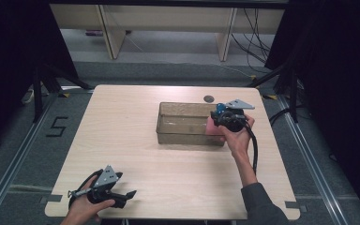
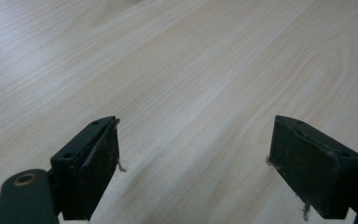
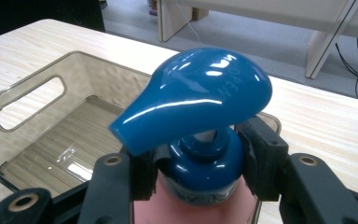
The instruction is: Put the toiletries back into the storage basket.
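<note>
A pink pump bottle (image 3: pixel 200 200) with a glossy blue pump head (image 3: pixel 196 98) stands upright between the jaws of my right gripper (image 3: pixel 200 172), which is shut on its blue neck. In the high view the right gripper (image 1: pixel 225 118) holds the pink bottle (image 1: pixel 211 126) at the right end of a clear plastic bin (image 1: pixel 168 133). My left gripper (image 1: pixel 129 194) rests near the table's front left edge, low over the bare wood. Its jaws stand wide open with nothing between them, as the left gripper (image 2: pixel 193 161) view shows.
The clear bin (image 3: pixel 32 100) has a handle slot in its end wall and a ribbed bottom. The light wooden table (image 1: pixel 122 140) has a round cable hole (image 1: pixel 208 98) behind the bin. Desk legs and cables stand beyond the table's far edge.
</note>
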The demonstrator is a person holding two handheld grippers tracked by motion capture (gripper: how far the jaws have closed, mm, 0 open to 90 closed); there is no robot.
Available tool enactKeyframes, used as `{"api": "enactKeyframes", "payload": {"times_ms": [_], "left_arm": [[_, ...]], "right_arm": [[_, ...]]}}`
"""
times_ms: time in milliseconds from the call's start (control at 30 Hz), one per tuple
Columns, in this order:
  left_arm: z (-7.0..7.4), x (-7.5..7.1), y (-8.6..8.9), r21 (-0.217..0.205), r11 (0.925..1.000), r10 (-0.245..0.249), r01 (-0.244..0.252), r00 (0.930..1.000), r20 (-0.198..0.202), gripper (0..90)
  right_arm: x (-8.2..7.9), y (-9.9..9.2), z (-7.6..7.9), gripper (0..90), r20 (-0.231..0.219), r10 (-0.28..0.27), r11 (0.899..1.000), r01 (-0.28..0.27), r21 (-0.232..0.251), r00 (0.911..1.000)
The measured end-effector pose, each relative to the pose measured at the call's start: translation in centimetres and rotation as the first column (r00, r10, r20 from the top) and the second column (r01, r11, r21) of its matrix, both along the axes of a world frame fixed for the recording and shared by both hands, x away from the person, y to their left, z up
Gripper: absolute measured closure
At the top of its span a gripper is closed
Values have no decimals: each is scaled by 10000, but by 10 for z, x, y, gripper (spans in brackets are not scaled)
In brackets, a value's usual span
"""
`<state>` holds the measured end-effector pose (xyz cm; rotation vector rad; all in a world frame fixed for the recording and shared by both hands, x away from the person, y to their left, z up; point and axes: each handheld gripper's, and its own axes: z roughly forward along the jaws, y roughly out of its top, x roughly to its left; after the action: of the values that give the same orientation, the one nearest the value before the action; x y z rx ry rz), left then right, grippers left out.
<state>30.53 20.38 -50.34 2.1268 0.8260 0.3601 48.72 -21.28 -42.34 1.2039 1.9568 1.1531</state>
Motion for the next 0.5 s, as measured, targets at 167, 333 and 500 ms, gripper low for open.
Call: {"api": "enactKeyframes", "payload": {"times_ms": [167, 333, 500], "left_arm": [[1, 1, 2, 225, 9997, -86, 85, 9999, 74, 154], [1, 0, 1, 138, 9999, -78, 78, 10000, -13, 153], [0, 0, 0, -12, 10000, 8, -8, 10000, -16, 154]], "right_arm": [[1, 1, -4, 533, -278, -72, 10000, 73, 58, 9996], [1, 0, -5, 533, -36, -16, 10000, 16, -50, 10000], [0, 1, -5, 530, -221, -30, 9998, 34, 186, 9998]]}}
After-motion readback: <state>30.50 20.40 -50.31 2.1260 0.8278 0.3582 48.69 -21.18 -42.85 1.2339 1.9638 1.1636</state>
